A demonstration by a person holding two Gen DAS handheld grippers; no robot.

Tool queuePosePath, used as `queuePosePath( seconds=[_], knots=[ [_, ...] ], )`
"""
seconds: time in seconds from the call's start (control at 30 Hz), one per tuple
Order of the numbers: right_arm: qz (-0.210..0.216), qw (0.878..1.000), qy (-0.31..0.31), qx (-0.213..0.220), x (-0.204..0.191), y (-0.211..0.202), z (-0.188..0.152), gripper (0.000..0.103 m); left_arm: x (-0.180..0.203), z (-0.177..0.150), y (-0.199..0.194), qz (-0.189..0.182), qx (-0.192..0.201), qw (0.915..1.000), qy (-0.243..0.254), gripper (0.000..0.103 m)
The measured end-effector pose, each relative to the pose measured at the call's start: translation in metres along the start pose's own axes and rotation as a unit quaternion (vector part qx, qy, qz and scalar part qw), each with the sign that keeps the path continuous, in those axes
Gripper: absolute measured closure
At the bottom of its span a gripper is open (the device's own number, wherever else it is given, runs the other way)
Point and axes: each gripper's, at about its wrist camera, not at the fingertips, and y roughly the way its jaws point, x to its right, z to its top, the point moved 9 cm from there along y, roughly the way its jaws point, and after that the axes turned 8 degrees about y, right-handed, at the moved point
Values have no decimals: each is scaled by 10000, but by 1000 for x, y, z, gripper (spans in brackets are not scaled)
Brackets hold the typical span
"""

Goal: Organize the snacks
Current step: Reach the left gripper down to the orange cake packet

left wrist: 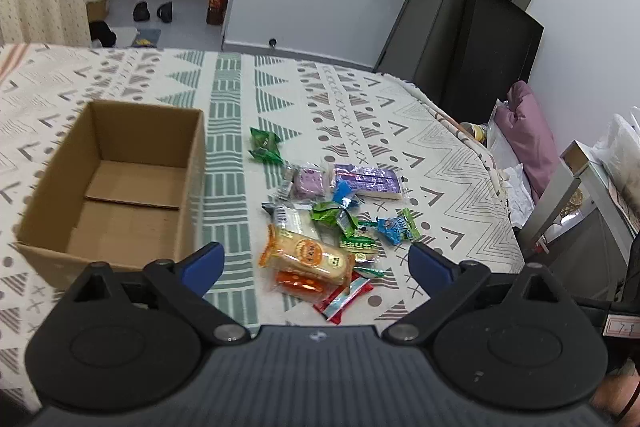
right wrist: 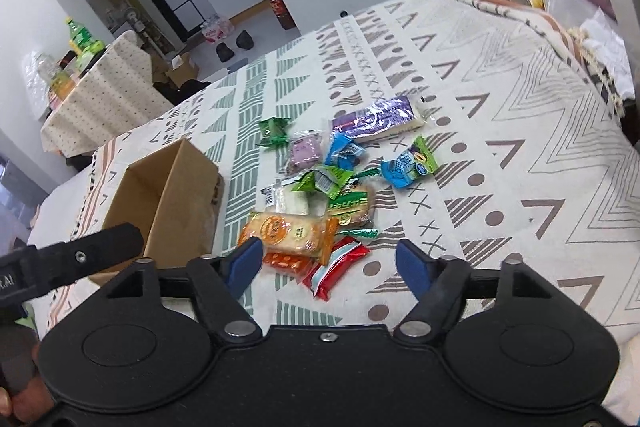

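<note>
Left hand-held gripper: jaws spread wide, nothing between them, held above the tabletop at the near edge of the snack pile. Right hand-held gripper: also wide apart and empty, over the same near edge; the left unit's black body shows at the left of the right wrist view.

Landmark: the box, open cardboard, empty inside, standing on the patterned cloth.

Snacks, all outside the box and to its right, near to far:
- Red packet, nearest, lying partly under the orange ones.
- Small orange packet, touching the red one.
- Orange biscuit pack, the largest near item, lying over the small orange packet.
- Clear white pack, just behind the biscuit pack, closest of the pile to the box's right wall.
- Green wrappers, in the middle of the pile, overlapping neighbours.
- Blue-green candy, slightly apart, farthest right from the box.
- Purple square and long purple bar, side by side behind the middle.
- Green candy, farthest, apart from the pile, level with the box's far right corner.
</note>
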Motion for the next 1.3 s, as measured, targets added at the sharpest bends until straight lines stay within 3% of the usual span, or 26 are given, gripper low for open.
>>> queuePosePath(
  seconds=[0.43, 0.77, 1.17, 1.23, 1.3],
  knots=[
    [47, 9991, 399, -96, 24, 50, 14, 56, -6, -1, 69, -19, -355, 9989, -320, 10],
    [-140, 9974, 643, -296, 51, 77, 16, 58, -16, -20, 121, 12, -727, 9963, -456, 10],
    [58, 9961, 718, -506, 54, 100, 16, 59, -21, -33, 159, -107, -1031, 9925, -653, 10],
    [100, 9959, 730, -519, 53, 104, 17, 59, -21, -33, 160, -186, -982, 9925, -710, 13],
    [130, 9954, 762, -564, 52, 109, 17, 59, -20, -34, 160, -285, -990, 9916, -778, 27]
  ],
)
